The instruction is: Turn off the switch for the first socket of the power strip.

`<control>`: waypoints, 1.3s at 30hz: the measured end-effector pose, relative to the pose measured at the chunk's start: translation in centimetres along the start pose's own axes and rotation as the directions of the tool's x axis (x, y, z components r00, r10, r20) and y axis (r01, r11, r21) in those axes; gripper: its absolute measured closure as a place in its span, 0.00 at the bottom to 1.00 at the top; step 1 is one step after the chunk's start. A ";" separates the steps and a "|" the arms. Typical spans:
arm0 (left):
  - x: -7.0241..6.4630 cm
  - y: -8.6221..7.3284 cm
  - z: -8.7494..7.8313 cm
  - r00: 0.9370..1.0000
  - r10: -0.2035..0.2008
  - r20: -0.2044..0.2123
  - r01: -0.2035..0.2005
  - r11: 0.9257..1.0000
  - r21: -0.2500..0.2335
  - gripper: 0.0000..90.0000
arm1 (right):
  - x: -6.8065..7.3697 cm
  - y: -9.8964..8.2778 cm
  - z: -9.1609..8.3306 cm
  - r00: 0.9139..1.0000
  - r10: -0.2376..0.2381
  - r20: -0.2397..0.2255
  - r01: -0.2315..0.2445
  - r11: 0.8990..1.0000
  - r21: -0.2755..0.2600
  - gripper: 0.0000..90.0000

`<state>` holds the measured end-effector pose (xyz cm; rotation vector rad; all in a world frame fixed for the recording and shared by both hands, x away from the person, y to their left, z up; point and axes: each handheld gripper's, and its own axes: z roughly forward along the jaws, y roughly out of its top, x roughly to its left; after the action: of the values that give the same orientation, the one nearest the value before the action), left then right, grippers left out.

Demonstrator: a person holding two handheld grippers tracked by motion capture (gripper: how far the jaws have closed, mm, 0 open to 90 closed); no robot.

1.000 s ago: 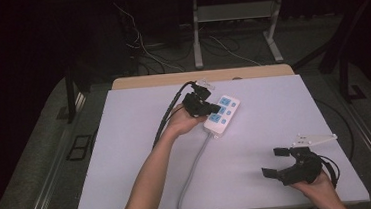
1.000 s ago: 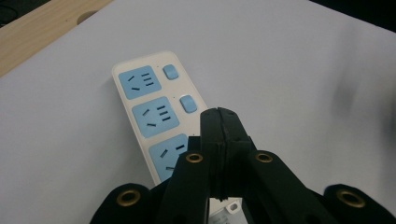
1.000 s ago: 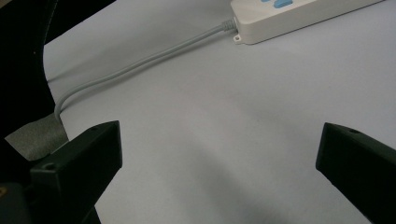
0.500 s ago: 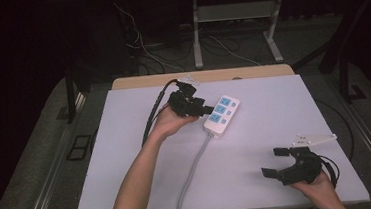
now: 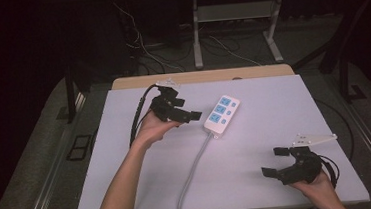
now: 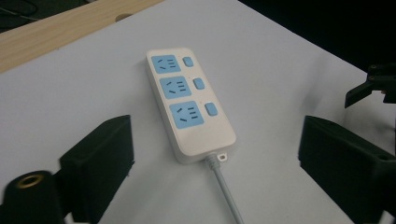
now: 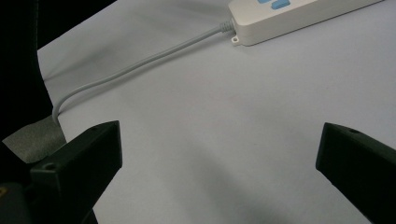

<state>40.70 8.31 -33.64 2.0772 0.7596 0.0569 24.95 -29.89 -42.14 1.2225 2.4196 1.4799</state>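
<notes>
The white power strip [image 5: 222, 114] lies flat near the middle of the table [image 5: 127, 154], its grey cord [image 5: 193, 169] trailing to the near edge; the left gripper [image 5: 194, 116] hangs just beside it, its jaws having just been opening and now wide with nothing between them, while the right gripper [image 5: 273, 162] rests spread and empty well apart at the near right. Any further handling is best done squarely across the strip's long sides, clear of the switches. The body is smooth, rounded hard plastic with three blue sockets [image 6: 176, 87] and blue rocker buttons [image 6: 199, 83]; the tabletop is matte and pale.

Black two-jaw left claw [image 5: 190, 115] (trailing cable), bare forearms [image 5: 124, 182]
</notes>
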 end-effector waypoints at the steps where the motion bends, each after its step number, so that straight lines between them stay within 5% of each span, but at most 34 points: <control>1: 0.0 -0.2 -0.3 1.000 -0.002 -0.003 0.002 1.000 0.002 0.05 | 0.0 0.0 0.0 1.000 0.000 0.000 0.000 1.000 0.000 0.00; 25: -0.4 -6.0 -5.5 0.997 -0.041 -0.061 0.037 0.998 -0.056 0.00 | 0.0 0.0 0.1 1.000 -0.006 0.005 0.006 1.000 0.005 0.00; 39: -1.7 -9.8 -6.6 0.995 -0.057 -0.087 0.050 0.995 -0.080 0.00 | 0.0 0.0 0.2 1.000 -0.004 0.009 0.003 1.000 0.007 0.00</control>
<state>32.37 16.26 -36.86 1.9896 0.8538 0.1476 25.02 -29.71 -42.23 1.2230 2.4220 1.4630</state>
